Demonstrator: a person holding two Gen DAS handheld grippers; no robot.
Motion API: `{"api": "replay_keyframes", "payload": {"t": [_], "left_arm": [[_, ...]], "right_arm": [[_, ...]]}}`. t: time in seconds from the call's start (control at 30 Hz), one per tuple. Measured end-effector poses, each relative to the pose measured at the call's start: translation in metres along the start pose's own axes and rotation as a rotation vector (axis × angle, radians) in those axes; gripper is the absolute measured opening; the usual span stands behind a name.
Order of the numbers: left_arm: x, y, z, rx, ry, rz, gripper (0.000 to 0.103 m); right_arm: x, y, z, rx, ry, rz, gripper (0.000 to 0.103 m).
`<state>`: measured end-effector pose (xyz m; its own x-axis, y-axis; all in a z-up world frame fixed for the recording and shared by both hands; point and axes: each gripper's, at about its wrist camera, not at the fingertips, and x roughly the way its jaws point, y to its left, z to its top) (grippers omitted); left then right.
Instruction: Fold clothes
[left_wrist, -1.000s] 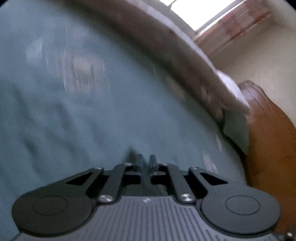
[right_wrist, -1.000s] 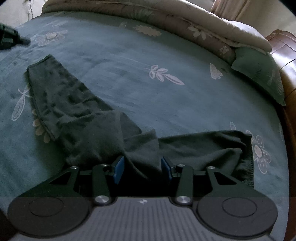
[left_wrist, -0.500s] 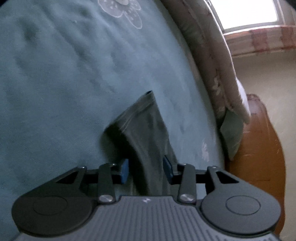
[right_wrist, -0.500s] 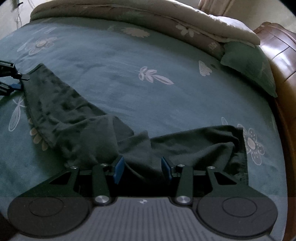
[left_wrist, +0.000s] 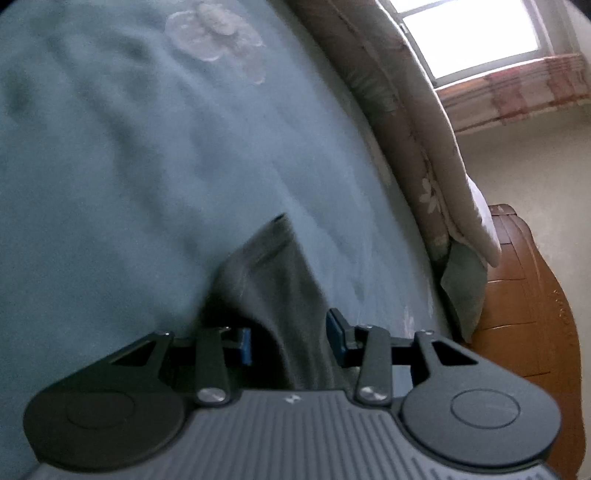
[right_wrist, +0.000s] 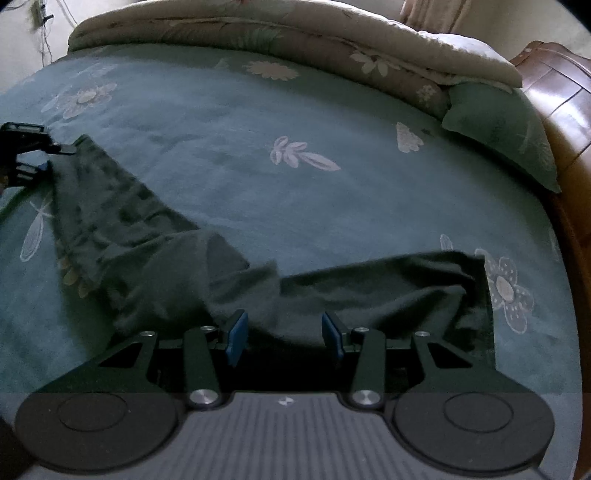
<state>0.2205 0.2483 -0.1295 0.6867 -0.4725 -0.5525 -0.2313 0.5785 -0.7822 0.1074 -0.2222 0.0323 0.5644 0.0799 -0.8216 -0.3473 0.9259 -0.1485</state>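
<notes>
The left claw (left_wrist: 291, 341) has just come down onto the trouser cuff (left_wrist: 266, 258) and spread its jaws around it — open, nothing pinched. The right claw (right_wrist: 283, 334), half open, straddles the waist. The dark trousers (right_wrist: 155, 258) sprawl crumpled across the bed (right_wrist: 240, 122), lower frame — folding barely begun.

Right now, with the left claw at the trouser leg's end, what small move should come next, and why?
Probably close the left claw: its jaws have just been opening, and the dark trousers' leg end lies between its pads, not yet pinched.
</notes>
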Motion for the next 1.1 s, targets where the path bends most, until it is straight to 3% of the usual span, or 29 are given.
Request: {"api": "replay_keyframes", "payload": {"t": [0.1, 0.23, 0.33, 0.5, 0.63, 0.83, 1.1], "left_arm": [[0.000, -0.015, -0.006, 0.101, -0.015, 0.143, 0.008], [-0.004, -0.021, -0.012, 0.110, -0.034, 0.185, 0.008], [-0.010, -0.043, -0.020, 0.180, -0.065, 0.286, 0.004], [-0.062, -0.072, -0.028, 0.209, -0.256, 0.306, 0.003], [-0.105, -0.068, -0.026, 0.199, -0.367, 0.416, 0.003], [-0.110, -0.040, -0.047, 0.146, -0.279, 0.503, 0.003], [-0.113, -0.035, -0.062, 0.135, -0.234, 0.503, 0.004]], "right_arm": [[0.007, -0.014, 0.009, -0.023, -0.017, 0.037, 0.049], [0.033, -0.036, 0.029, -0.128, -0.011, 0.124, 0.048], [0.063, -0.043, 0.042, -0.284, 0.024, 0.165, 0.047], [0.104, -0.043, 0.050, -0.488, 0.077, 0.206, 0.046], [0.119, -0.048, 0.050, -0.552, 0.080, 0.278, 0.046], [0.135, -0.051, 0.052, -0.597, 0.084, 0.332, 0.046], [0.138, -0.044, 0.040, -0.766, 0.109, 0.368, 0.045]]}}
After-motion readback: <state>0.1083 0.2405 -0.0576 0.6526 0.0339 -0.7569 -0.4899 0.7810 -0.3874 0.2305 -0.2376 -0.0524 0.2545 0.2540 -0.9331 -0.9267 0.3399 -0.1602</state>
